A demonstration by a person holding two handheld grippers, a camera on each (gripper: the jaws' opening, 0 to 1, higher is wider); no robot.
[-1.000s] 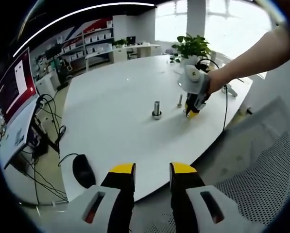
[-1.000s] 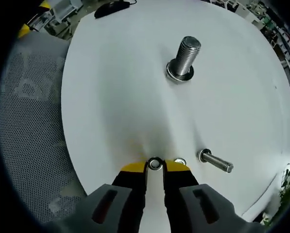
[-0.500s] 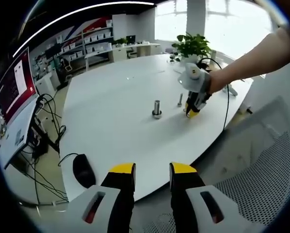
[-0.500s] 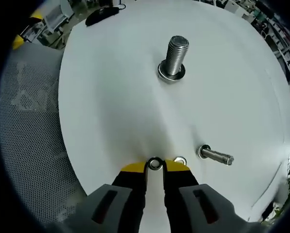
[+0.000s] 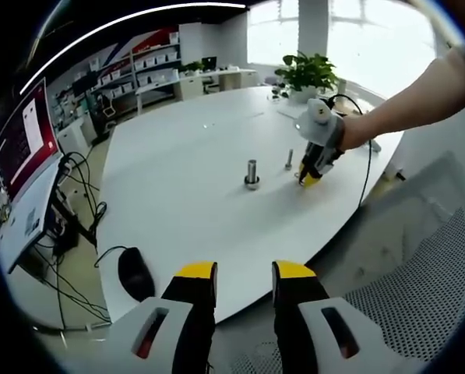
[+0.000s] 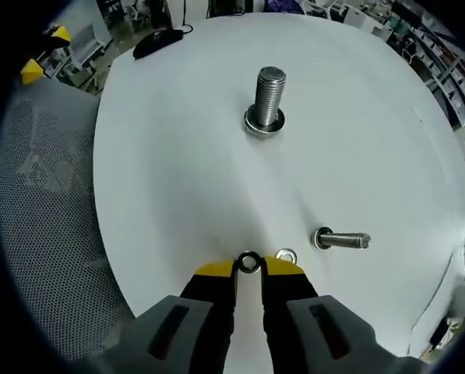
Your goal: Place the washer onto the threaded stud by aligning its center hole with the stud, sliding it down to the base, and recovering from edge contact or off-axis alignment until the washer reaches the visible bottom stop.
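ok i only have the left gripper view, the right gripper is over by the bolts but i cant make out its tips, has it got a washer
observer: yes, a small silver ring washer sits pinched between the right gripper and its yellow tips.
operator: any spare one nearby
observer: a second silver washer lies on the white table right beside those tips.
operator: is the big stud bare
observer: no, the tall upright threaded steel stud has a metal ring around its base.

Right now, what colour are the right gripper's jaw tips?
Yellow on black, clearest in the right gripper view, where the right gripper holds the washer.
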